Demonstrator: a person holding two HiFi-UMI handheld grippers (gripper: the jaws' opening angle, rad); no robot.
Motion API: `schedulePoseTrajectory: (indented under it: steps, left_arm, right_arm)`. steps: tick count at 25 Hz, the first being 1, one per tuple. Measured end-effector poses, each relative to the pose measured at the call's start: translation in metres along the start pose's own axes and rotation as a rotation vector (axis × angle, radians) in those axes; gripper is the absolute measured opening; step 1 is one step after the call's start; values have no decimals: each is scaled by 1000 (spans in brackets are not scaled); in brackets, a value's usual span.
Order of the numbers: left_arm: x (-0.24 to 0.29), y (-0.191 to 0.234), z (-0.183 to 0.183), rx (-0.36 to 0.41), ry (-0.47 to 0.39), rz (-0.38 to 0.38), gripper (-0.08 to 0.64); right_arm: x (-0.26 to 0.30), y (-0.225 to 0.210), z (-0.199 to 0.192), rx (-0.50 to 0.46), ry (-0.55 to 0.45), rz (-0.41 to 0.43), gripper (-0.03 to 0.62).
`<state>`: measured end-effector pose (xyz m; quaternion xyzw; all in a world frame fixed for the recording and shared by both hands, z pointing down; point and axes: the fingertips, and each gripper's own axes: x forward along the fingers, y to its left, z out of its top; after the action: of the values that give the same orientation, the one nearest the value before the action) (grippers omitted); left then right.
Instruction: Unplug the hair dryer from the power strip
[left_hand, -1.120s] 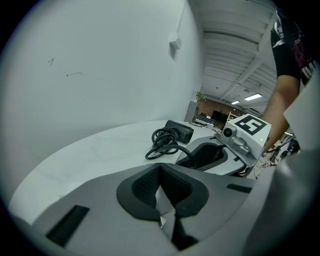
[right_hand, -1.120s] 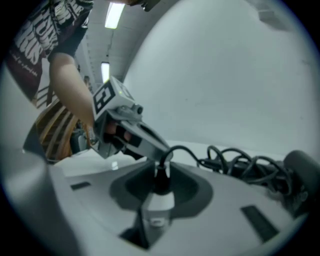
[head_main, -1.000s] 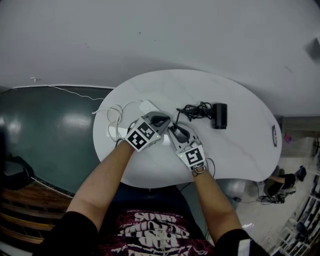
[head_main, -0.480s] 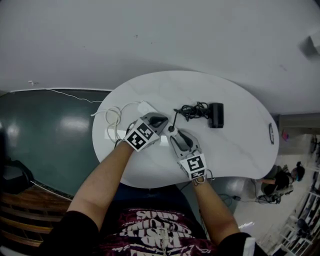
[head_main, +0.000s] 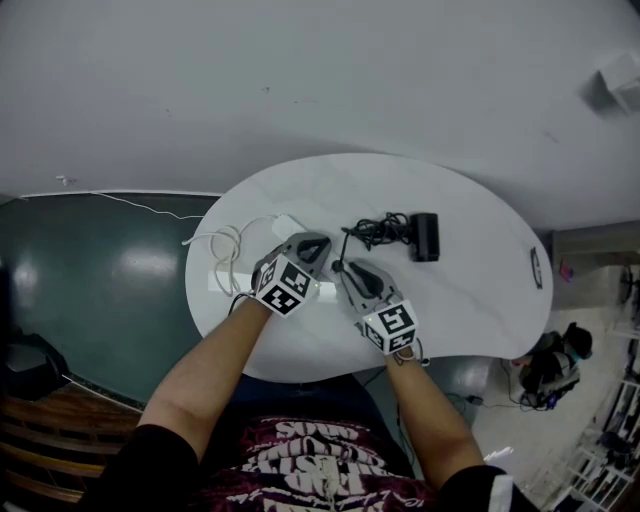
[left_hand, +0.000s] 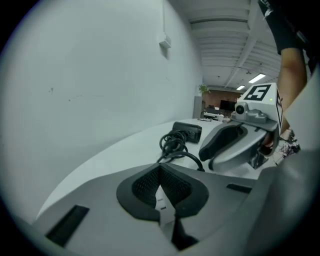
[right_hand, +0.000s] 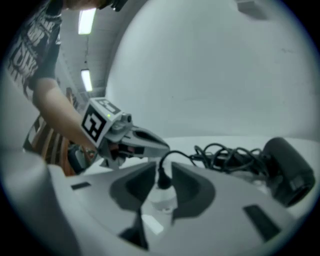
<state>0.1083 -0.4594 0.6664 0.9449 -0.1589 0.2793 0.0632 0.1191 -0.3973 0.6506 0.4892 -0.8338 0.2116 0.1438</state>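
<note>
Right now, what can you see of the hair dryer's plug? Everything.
The plug is small and black, apparently moulded plastic. It stands upright on the white power strip. Its prongs do not show, so I cannot tell whether it is out. It sits between the pads of the right gripper, whose jaws have just been closing and look pressed on its sides. Its black cord arcs up from the top and runs to a tangle beside the hair dryer.
</note>
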Motion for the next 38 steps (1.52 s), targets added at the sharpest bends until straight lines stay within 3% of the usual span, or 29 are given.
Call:
schedulePoseTrajectory:
  steps: [1,2,5,7,10,13,21,27,38]
  left_arm:
    - [0,6,4,-13,-19,31,15]
    - [1,10,7,-25,-27,48,15]
    - [9,12,-1,-31,6,47,15]
    - [11,12,-11,9,45,65,15]
    - [13,10,-19,68,85,75,15]
    - [16,10,-21,29,122,64,15]
    - [15,6,-22,-14,134,53,15]
    - [13,6,-22,-11,114,86,15]
    - [15,6,-22,9,107,103,15]
  right_arm:
    - [6,1,3,24,-7,21,141]
    - [12,2,5,40,-8,32,158]
    - [22,0,8,51,-7,17,158]
    - [27,-1,10,59,4,9,158]
    - [34,0,8,79,32,5,108]
    - [34,0,8,141,21,6,77]
    - [28,2,9,306,-22,7,66]
    - [22,-1,15,471,-83,-53,63]
    - [3,5,30,497,-190,-22,44]
